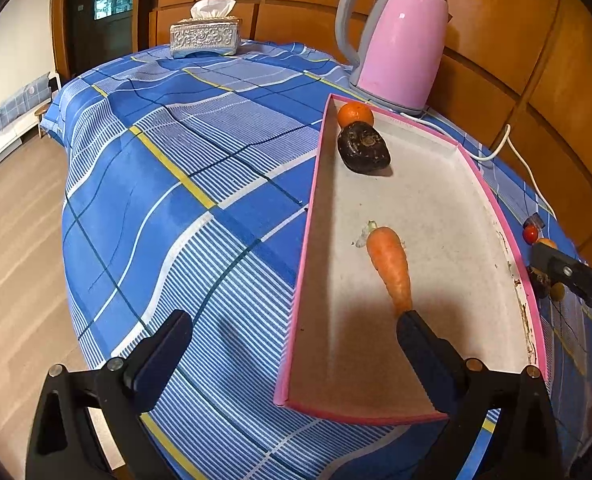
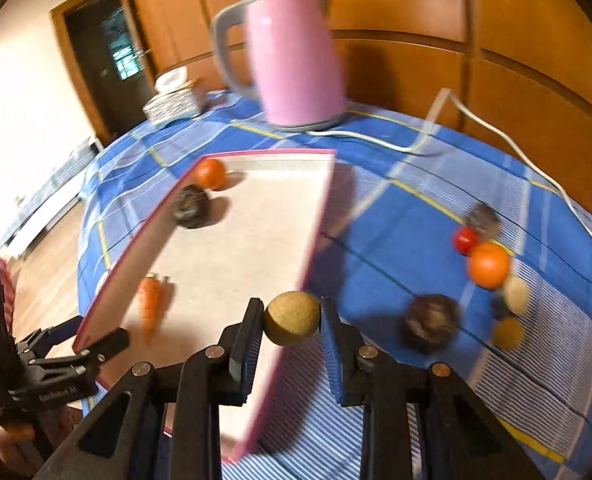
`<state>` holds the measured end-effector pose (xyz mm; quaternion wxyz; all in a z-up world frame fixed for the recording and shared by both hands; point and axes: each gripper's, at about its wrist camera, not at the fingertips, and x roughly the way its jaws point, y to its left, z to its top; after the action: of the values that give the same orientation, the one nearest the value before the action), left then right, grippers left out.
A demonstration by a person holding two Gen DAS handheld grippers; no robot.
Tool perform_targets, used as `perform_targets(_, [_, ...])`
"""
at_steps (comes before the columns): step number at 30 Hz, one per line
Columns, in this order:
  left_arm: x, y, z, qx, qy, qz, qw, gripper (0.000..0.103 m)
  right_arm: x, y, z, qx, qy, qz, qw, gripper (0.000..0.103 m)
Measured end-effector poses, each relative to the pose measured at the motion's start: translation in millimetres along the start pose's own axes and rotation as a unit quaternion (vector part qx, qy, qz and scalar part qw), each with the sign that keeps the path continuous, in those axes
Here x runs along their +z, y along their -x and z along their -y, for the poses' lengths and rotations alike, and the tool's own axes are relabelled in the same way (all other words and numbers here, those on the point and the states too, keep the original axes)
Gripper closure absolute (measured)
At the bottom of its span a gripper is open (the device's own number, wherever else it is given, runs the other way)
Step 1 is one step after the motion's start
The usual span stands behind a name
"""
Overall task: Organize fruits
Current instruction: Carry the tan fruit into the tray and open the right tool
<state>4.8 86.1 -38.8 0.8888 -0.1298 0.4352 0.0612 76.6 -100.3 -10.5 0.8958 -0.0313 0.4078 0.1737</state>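
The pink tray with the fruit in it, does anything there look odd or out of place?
Yes. A carrot, a vegetable, lies in the pink tray with an orange and a dark, wrinkled fruit that looks spoiled. The tray's right rim is stained and worn. Several fruits are outside on the cloth.

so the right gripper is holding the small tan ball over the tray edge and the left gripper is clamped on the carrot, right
Not quite. The left gripper is open, not clamped: the left wrist view shows its fingers spread wide, one outside the pink-rimmed tray, the other just at the carrot tip. The right gripper does hold the small tan ball over the tray edge.
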Motion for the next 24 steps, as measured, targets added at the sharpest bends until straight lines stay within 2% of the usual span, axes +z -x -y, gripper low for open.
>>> perform_targets(12, [-0.4, -2.3, -1.8, 0.001, 0.005, -0.005, 1.0000, 0.000, 22.2, -41.5, -26.6, 0.001, 0.007, -0.015, 1.000, 0.074])
perform_targets(14, [-0.5, -3.2, -2.3, 0.001, 0.006, -0.007, 1.0000, 0.000, 23.3, -43.5, -27.8, 0.005, 0.002, -0.014, 1.000, 0.072])
perform_targets(16, [-0.1, -3.7, -2.8, 0.001, 0.006, -0.007, 1.0000, 0.000, 22.8, -44.1, -29.3, 0.007, 0.000, -0.012, 1.000, 0.067])
perform_targets(24, [0.0, -4.4, -4.1, -0.001, 0.008, -0.010, 0.9999, 0.000, 14.0, -30.4, -26.5, 0.000, -0.011, 0.001, 1.000, 0.066])
